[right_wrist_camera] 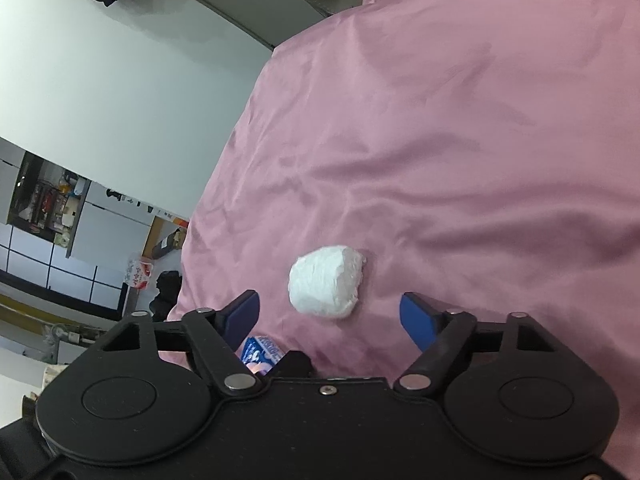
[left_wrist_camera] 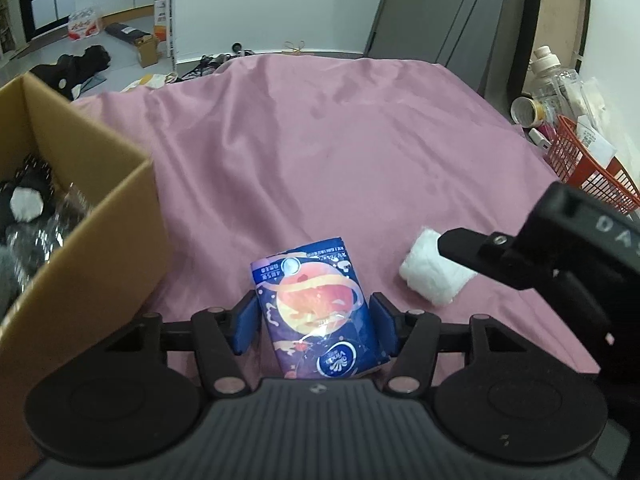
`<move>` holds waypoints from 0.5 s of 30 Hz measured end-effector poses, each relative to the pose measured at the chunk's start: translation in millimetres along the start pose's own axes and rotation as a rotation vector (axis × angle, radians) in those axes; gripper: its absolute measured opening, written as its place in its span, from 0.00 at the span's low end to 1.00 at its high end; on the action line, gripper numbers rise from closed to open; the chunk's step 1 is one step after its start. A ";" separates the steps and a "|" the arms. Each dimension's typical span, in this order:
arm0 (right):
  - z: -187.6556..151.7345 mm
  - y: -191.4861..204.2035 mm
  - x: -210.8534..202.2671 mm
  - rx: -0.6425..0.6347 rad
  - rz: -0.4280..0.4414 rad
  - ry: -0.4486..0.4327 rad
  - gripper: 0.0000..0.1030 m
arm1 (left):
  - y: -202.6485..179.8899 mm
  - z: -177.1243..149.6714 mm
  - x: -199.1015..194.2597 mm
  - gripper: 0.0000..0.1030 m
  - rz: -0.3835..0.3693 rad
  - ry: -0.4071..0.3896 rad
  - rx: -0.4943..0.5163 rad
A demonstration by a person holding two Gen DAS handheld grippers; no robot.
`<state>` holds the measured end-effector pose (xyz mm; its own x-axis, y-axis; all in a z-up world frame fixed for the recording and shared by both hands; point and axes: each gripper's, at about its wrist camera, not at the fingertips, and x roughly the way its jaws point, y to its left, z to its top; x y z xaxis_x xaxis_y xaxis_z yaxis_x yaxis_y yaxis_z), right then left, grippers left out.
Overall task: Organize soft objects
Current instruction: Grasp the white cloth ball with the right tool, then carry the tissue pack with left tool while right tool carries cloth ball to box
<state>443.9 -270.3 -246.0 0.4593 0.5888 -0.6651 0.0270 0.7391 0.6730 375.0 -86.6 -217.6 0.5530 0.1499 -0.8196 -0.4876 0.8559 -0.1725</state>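
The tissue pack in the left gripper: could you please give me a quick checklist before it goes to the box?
1. Left gripper shut on the tissue pack: ok.
2. Pack centred between the pads: ok.
3. Cardboard box open at the top: ok.
4. Room left inside the box: cannot tell.
5. Right gripper open, jaws either side of the white bundle: ok.
6. Right gripper clear of the route to the box: ok.

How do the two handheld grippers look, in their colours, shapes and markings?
Both are black plastic. The left gripper and the right gripper each have two blue finger pads on angled link arms with silver pivot pins, two round discs, and a ribbed body. White letters "DAS" mark the right gripper's side.
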 end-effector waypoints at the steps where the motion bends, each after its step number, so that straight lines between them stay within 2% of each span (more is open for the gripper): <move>1: 0.3 1.1 2.5 -0.002 -0.002 -0.002 0.70 | 1.0 1.8 0.7 0.56 -0.002 0.003 0.003; 6: 1.0 4.3 13.1 -0.005 -0.009 -0.008 0.60 | 8.0 12.1 2.6 0.56 -0.007 0.021 0.021; 7: 1.2 4.8 14.7 -0.005 -0.013 -0.010 0.54 | 8.5 13.0 2.1 0.56 -0.011 0.025 0.026; 8: 1.4 5.3 16.1 -0.006 -0.019 -0.010 0.44 | 8.6 13.3 1.3 0.56 -0.015 0.029 0.033; 11: 1.7 3.4 15.7 0.005 -0.028 -0.011 0.40 | 10.0 13.6 -2.7 0.56 -0.027 0.042 0.041; 15: -1.3 6.0 6.5 -0.018 -0.032 -0.011 0.40 | 11.3 11.6 -14.7 0.56 -0.043 0.029 0.048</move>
<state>445.9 -261.6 -246.8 0.4685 0.5613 -0.6823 0.0256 0.7633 0.6455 369.2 -73.4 -201.1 0.5530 0.0986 -0.8274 -0.4307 0.8839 -0.1825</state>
